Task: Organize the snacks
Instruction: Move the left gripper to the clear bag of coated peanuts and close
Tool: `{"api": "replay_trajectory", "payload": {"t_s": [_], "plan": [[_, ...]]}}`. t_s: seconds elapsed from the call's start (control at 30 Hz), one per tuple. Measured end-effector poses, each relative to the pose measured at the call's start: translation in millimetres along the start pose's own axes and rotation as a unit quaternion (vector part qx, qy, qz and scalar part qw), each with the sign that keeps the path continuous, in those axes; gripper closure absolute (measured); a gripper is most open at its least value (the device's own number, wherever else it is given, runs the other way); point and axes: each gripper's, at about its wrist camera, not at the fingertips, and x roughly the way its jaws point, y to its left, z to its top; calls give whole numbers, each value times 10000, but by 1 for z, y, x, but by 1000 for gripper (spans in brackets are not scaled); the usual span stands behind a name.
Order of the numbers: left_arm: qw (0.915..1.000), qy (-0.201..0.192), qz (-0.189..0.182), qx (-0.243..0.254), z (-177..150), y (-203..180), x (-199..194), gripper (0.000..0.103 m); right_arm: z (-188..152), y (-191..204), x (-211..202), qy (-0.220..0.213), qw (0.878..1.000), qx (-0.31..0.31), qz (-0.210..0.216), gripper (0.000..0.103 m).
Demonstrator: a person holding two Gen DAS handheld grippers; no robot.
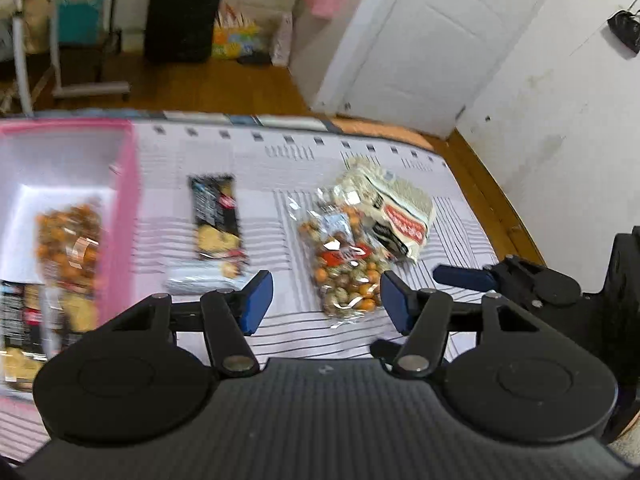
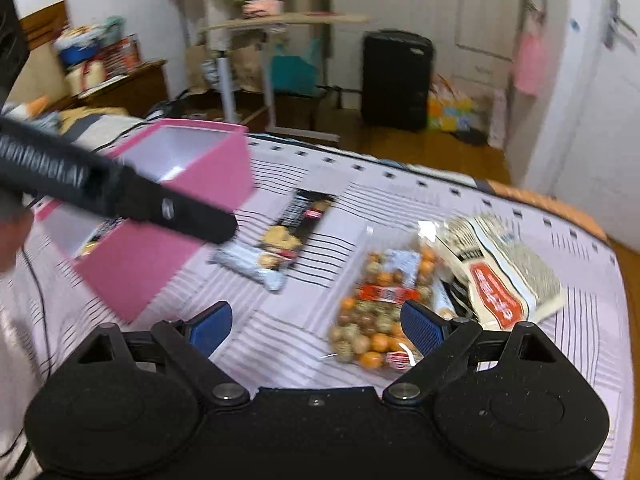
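My left gripper (image 1: 326, 304) hovers open over the striped bed sheet, with nothing between its blue pads. Just beyond it lies a clear bag of mixed nuts (image 1: 344, 268), overlapped by a white packet with a red label (image 1: 396, 208). A black cookie packet (image 1: 216, 220) and a silver packet (image 1: 200, 282) lie to the left. The pink box (image 1: 124, 200) at far left holds another nut bag (image 1: 68, 248) and a black packet (image 1: 20, 320). My right gripper (image 2: 316, 330) is open and empty, and the nut bag (image 2: 376, 312) lies by its right pad.
The bed sheet (image 2: 280, 360) ends at a rounded edge on the right, with wooden floor (image 1: 492, 200) and a white wall beyond. The left tool's black body (image 2: 120, 196) crosses above the pink box (image 2: 160, 264). A black suitcase (image 2: 396, 80) and a desk stand across the room.
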Motion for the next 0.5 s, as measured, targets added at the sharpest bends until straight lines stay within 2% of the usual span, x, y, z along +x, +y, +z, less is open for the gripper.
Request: {"api": "replay_trajectory", "payload": {"t_s": [0.13, 0.2, 0.3, 0.4, 0.5], "plan": [[9993, 195, -109, -292, 5, 3, 54, 47, -2, -22, 41, 404, 9983, 407, -51, 9], [9991, 251, -70, -324, 8, 6, 78, 47, -6, -28, 57, 555, 9966, 574, -221, 9], [9981, 400, -183, -424, 9, 11, 112, 48, -16, -28, 71, 587, 9951, 686, -397, 8], [9968, 513, -261, -549, 2, 17, 135, 49, -27, -21, 80, 511, 9953, 429, -699, 7], [9964, 461, -148, -690, -7, 24, 153, 49, -35, -21, 88, 500, 9960, 408, -616, 3]]}}
